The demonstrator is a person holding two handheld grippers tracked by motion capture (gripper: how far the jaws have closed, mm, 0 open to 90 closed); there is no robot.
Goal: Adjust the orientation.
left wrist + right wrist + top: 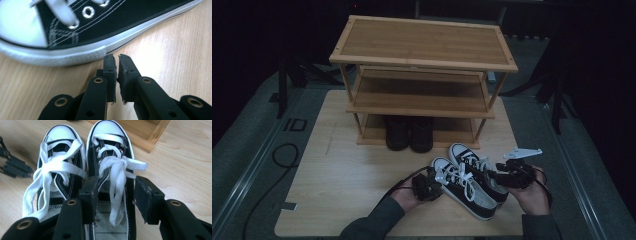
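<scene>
While both tongs work at the near edge of the table (337, 200), the item in hand is a pair of black-and-white sneakers lying side by side, toes pointing away toward the wooden shoe rack (422, 85). Right gripper (116, 195): jaws spread about the heel end of the right sneaker (110, 152), one jaw between the two shoes, the other outside the far wall; whether the pads press the canvas yet cannot be told. Left gripper (116, 67): jaws nearly together, only a thin slit between the pads, nothing in them, tips just beside the rubber sole of the left sneaker (75, 30) without touching. Pair of dark boots (409, 132): already on the rack's bottom shelf, beyond the sneakers. Handling advice: close the right jaws squarely on the shoe's side wall, keep the trailing lace (117, 192) clear of the pads, and widen the left jaws before taking its shoe; lift both level.
</scene>
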